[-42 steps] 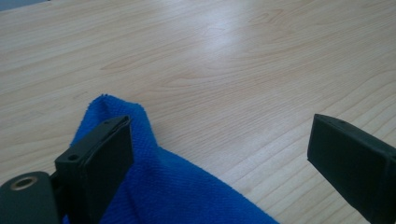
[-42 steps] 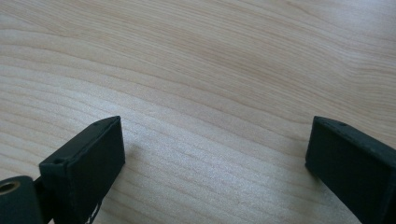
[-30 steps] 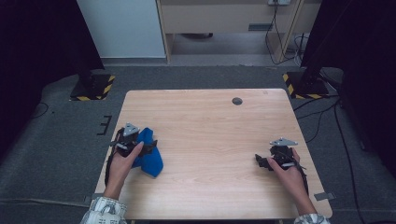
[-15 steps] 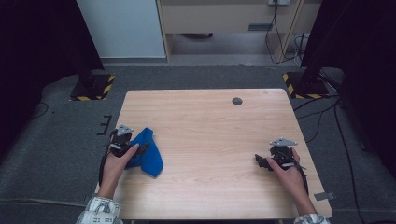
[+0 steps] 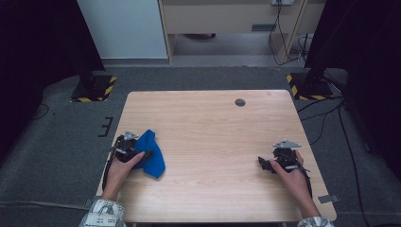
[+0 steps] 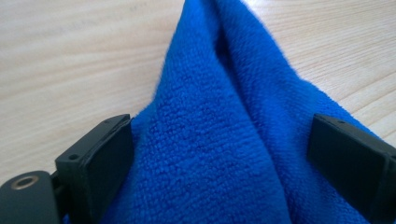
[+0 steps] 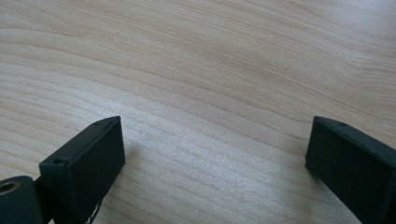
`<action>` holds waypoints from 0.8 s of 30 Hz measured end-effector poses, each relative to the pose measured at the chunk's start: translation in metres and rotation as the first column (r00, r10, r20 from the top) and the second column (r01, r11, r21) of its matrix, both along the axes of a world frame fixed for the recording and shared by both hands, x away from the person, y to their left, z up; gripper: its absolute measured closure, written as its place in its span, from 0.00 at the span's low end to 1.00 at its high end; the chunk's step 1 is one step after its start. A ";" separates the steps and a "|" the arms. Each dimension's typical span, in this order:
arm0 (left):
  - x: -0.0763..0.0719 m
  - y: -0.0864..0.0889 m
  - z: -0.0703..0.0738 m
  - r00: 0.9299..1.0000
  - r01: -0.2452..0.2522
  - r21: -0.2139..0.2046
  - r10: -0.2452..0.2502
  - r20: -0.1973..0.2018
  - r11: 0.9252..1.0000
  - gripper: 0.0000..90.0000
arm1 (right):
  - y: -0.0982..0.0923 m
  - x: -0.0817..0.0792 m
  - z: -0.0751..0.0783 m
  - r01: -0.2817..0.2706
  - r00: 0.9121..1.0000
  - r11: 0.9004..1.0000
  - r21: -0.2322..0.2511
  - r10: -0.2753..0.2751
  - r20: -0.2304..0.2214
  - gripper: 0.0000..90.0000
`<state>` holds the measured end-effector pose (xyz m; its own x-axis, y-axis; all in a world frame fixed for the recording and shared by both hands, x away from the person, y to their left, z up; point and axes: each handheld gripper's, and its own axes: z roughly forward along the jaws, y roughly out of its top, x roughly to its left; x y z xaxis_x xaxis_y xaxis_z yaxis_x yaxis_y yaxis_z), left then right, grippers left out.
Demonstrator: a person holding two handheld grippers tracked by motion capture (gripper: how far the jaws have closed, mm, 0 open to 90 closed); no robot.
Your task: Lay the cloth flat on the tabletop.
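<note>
- The table [image 5: 208, 137] is a pale wooden top, standing on grey carpet, with a small dark round plug [image 5: 240, 102] set near its far edge.
- The blue cloth [image 5: 151, 153] lies bunched on the table's left part, near the left edge and closer to the person's side than to the far side. In the left gripper view its thick terry pile rises in a fold between the two black jaws.
- The left tool [image 5: 134, 150] is at the cloth's left side, held in the person's left hand [image 5: 122, 166]. Its jaws stand wide apart with the cloth heaped between them; the left jaw touches the cloth's edge, and the cloth reaches up to the right one, but they are not pressed together on it.
- The right tool [image 5: 265, 164] rests low over the table near the right edge, held in the right hand [image 5: 291, 176], well apart from the cloth. Its jaws are spread wide with bare wood between them, gripping nothing.
</note>
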<state>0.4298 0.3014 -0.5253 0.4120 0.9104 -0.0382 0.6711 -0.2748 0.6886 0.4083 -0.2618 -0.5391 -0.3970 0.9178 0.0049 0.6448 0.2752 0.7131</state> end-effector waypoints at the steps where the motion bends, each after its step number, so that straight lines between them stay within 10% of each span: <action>1: 0.000 0.000 -0.001 1.000 0.003 0.004 -0.003 0.006 1.000 0.07 | 0.000 0.000 0.000 0.001 1.000 1.000 0.000 -0.001 0.000 0.05; 14: -0.003 0.002 0.005 1.000 -0.011 0.046 0.010 0.027 0.999 0.52 | 0.000 0.000 0.000 0.001 1.000 1.000 0.000 -0.001 0.000 0.05; 24: -0.007 0.005 0.015 0.998 -0.023 -0.030 0.024 0.059 0.999 0.74 | 0.000 0.000 0.000 -0.007 1.000 1.000 -0.004 0.007 0.000 0.05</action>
